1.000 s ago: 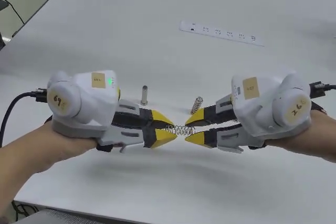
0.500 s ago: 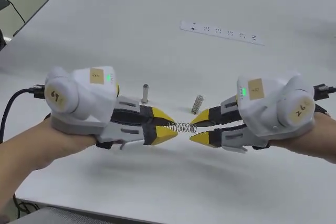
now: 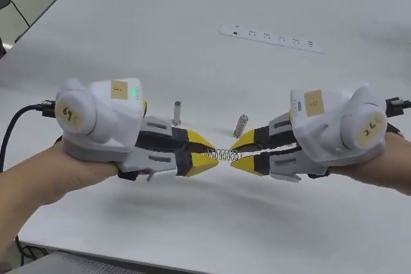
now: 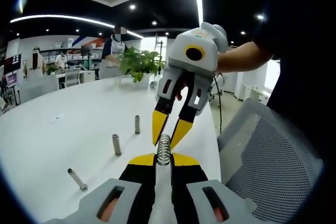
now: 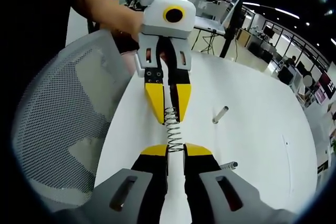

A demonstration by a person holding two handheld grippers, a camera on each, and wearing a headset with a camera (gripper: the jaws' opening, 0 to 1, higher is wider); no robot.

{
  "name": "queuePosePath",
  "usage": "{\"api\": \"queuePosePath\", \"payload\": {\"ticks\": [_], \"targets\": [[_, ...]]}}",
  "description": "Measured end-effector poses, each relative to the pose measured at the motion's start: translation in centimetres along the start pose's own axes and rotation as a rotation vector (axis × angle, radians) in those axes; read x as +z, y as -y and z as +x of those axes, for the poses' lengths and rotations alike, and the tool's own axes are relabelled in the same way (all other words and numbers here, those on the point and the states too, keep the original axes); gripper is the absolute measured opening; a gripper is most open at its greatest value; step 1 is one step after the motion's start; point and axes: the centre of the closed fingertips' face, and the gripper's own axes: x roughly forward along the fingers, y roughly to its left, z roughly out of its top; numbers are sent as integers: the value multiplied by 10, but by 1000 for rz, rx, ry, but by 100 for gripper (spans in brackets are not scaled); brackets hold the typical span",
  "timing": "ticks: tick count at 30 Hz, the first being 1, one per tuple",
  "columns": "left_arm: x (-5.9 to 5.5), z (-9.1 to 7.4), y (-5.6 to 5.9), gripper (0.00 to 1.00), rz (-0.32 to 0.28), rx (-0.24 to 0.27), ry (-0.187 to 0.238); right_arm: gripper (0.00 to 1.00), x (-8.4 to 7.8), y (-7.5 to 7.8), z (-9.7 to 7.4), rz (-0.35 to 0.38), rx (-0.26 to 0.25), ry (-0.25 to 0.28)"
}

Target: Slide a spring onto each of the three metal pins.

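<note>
Your left claw (image 3: pixel 214 156) and right claw (image 3: pixel 233 155) each clench one end of the spring (image 3: pixel 223 154), level above the table (image 3: pixel 192 43). Free one end before lining it up over the bare pin (image 3: pixel 177 113). The left gripper view adds a third pin (image 4: pixel 137 124) farther along the row.

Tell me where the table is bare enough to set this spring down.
Bare: the wide stretch of table between the power strip and the bare pin and sprung pin, and the band along the near edge. Crowded: the middle, where the left gripper and right gripper pinch the spring just before those pins.
</note>
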Motion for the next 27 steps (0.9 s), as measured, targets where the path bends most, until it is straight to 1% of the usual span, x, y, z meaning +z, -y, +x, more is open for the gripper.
{"api": "queuePosePath", "payload": {"ticks": [1, 3, 12, 21, 23, 26, 27], "targets": [[0, 0, 0, 2, -3, -1, 0, 8, 0, -1, -1, -12, 1, -4], [-3, 0, 1, 2, -4, 0, -13, 8, 2, -1, -2, -27, -2, -5], [-5, 3, -1, 1, -19, 1, -16, 8, 8, 0, -7, -80, 2, -24], [-11, 5, -1, 2, -27, -3, -33, 8, 16, -4, -9, -113, 21, -17], [-12, 5, -1, 2, -27, -2, -39, 8, 19, -5, -10, -110, 26, -8], [-16, 5, -2, 1, -23, -1, -49, 8, 29, -6, -11, -85, 33, 32], [-17, 6, -2, 1, -20, -1, -53, 8, 34, -6, -10, -70, 39, 54]]}}
